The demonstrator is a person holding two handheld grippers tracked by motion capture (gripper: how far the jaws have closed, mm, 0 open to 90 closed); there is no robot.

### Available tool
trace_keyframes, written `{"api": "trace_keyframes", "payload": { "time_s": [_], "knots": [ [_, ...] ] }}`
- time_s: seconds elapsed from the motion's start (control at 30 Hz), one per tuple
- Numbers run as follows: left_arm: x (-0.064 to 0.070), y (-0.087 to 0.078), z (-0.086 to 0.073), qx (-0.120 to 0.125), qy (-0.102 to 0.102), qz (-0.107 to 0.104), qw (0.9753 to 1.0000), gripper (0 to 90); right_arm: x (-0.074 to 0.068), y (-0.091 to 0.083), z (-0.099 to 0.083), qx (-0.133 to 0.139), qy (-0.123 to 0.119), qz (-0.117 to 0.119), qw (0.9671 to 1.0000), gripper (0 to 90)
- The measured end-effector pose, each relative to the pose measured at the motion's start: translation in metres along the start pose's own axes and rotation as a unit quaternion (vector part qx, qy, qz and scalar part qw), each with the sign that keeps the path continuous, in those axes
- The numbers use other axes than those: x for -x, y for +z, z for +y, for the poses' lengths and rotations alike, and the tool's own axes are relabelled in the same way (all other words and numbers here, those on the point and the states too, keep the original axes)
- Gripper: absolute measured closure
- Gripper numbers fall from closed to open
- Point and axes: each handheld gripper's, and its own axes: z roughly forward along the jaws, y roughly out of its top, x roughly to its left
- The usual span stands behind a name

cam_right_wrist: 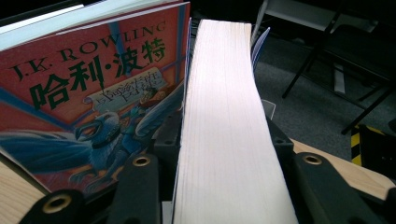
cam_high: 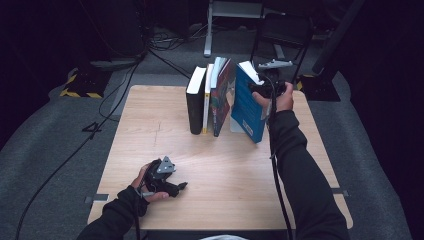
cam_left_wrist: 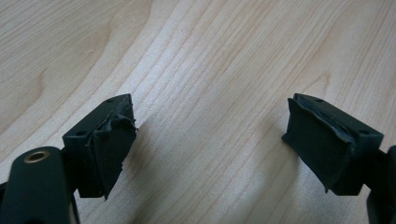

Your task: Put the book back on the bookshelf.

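The tabletop (cam_high: 165, 130), pale wood grain, takes up the middle of the high view. Near its far edge, just above the frame's centre, a row of books stands upright: a black book (cam_high: 195, 102), a thin yellow-spined one against it, then a red-covered book (cam_high: 222, 100) with a griffin and Chinese lettering, which leans slightly.

Right of that row, tilted and apart from the red-covered book at its foot, is the blue book (cam_high: 248, 107), its lower corner resting on the tabletop. It is a thick volume, stiff enough to hold its shape and probably fairly heavy, with a smooth cover that could slide under a weak pinch. Its pale page block (cam_right_wrist: 224, 140) runs up the middle of the right gripper view.

The right gripper (cam_high: 267, 90), in the upper right of centre, is closed across the blue book's thickness near its top edge, one jaw on each cover. Pinching across both covers there seems sound; gripping lower would likely control the tilt better.

The left gripper (cam_high: 172, 187), lower left, rests on bare wood, jaws wide apart and empty.
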Motion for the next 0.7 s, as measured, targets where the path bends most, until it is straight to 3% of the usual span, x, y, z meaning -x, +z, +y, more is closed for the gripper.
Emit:
{"api": "trace_keyframes", "payload": {
  "time_s": [0.37,0.7],
  "knots": [
    [0.0,0.0,0.0,0.0,0.002,-0.002,1.0,16.2,0.002,0.016,-0.003,0.03,0.016,-0.005,0.9994,59.5],
    [0.0,0.0,0.0,0.0,0.002,-0.002,1.0,16.2,0.002,0.016,-0.008,0.042,0.021,-0.004,0.9989,59.0]
  ]
}}
